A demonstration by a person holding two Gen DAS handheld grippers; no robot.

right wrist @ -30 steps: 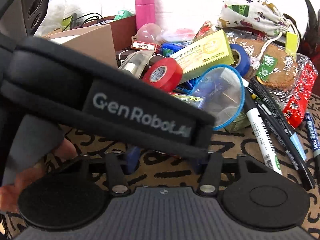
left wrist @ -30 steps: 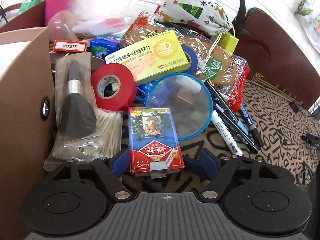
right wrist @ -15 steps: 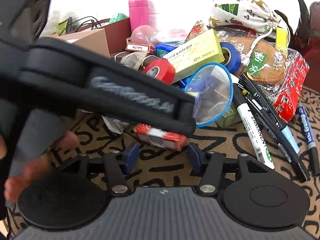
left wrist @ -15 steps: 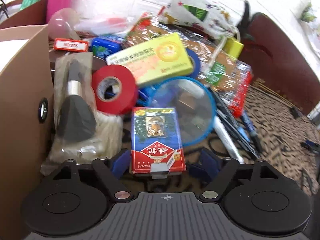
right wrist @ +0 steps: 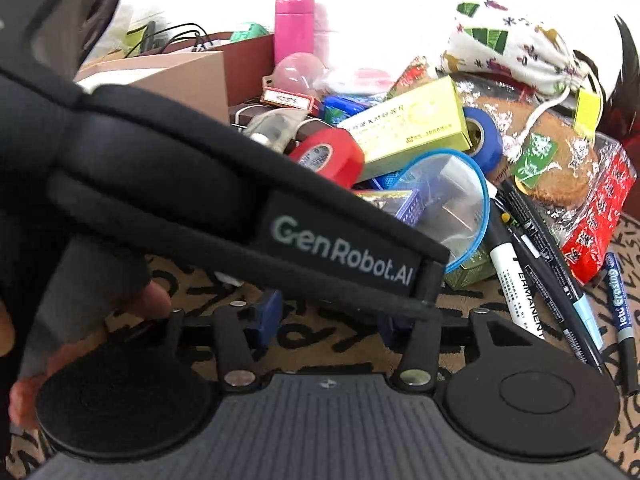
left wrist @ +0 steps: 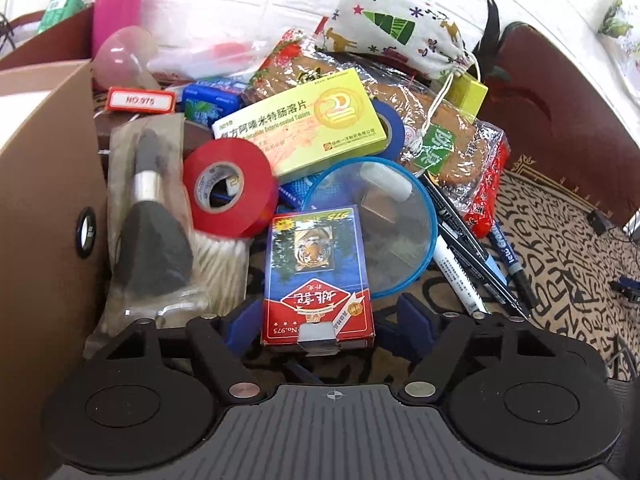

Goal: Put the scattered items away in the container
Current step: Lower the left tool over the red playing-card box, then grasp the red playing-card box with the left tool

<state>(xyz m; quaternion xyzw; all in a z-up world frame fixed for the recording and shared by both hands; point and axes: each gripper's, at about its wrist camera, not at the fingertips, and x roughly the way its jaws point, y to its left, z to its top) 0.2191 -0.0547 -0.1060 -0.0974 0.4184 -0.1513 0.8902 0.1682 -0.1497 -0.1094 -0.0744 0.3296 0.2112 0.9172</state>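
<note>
- The left gripper (left wrist: 326,316) holds its blue fingers (left wrist: 414,312) on either side of a playing-card box (left wrist: 318,276); its jaws have just been closing a little, yet a gap shows beside the right finger, and I cannot tell whether the left finger touches the box.
- The playing-card box lies flat on the patterned cloth (left wrist: 560,240), its red end nearest the gripper, the tiger picture farther off.
- Just left of it lies a clear packet with a makeup brush (left wrist: 150,240) and a bundle of cotton swabs (left wrist: 220,268), close against the wall of the cardboard box (left wrist: 44,200).
- Beyond the card box a red tape roll (left wrist: 230,188) stands on edge, and a blue-rimmed round lid (left wrist: 384,224) lies beside it.
- A yellow medicine box (left wrist: 300,120) rests on the heap behind them, part-covering a blue tape roll (left wrist: 390,128).
- Several marker pens (left wrist: 460,268) lie to the right on the cloth, near a packet of biscuits (left wrist: 452,140).
- At the back sit a printed drawstring pouch (left wrist: 400,20) and a pink bottle (left wrist: 118,4).
- The right gripper (right wrist: 326,320) hangs half-open above the cloth with nothing between its fingers; its jaws have just been narrowing.
- A black strap (right wrist: 240,200) of the other device crosses its view, with a person's hand (right wrist: 80,320) at the left edge.
</note>
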